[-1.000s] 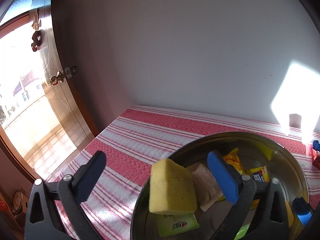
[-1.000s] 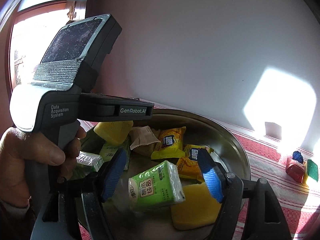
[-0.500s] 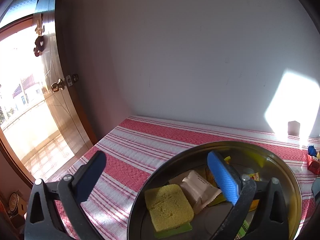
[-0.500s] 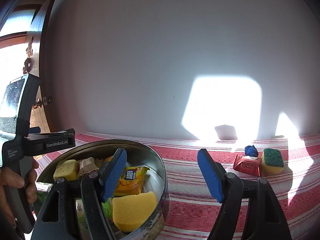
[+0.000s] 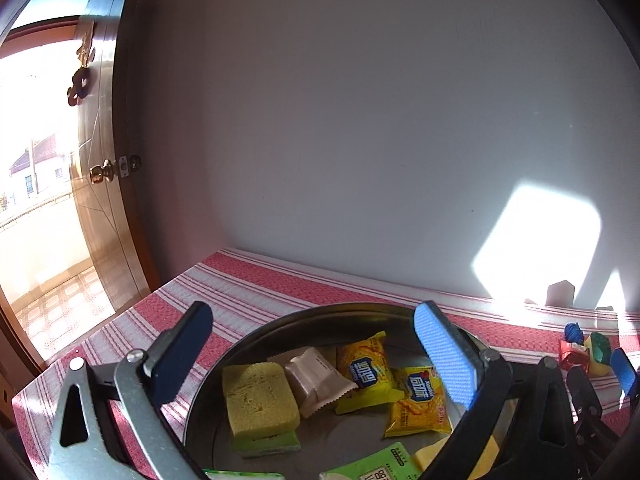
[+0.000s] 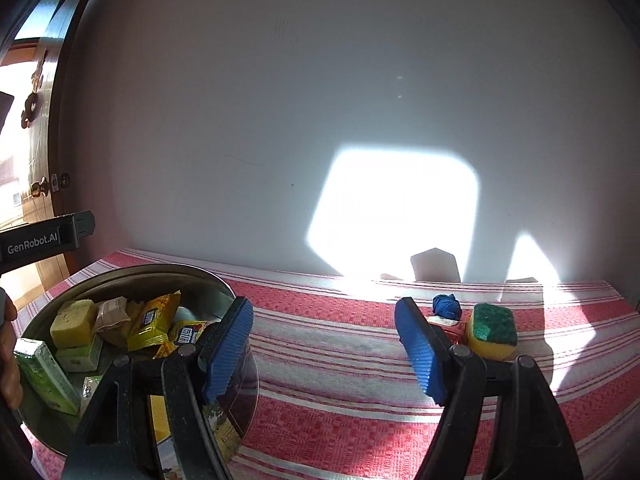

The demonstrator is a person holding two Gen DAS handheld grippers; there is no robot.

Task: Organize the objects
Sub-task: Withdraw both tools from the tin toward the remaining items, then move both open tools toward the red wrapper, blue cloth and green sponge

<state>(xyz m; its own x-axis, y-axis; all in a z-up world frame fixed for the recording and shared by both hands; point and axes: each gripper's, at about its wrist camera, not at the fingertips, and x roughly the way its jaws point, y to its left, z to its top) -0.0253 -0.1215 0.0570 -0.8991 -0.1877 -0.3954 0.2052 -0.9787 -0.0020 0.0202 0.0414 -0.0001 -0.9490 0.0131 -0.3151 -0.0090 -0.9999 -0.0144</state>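
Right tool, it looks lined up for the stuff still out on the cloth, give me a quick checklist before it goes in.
1. Right tool open and empty: ok, nothing between its pads.
2. Targets in sight: ok, green-topped sponge, blue ball and a red packet sit together near the wall.
3. Path over the cloth free: ok.
4. Red packet fully visible: not ok, the right finger hides most of it in the right view.
5. Left tool out of the way: ok, open and empty over the pan.
6. Room left in the pan: cannot tell, sponges and packets crowd it.
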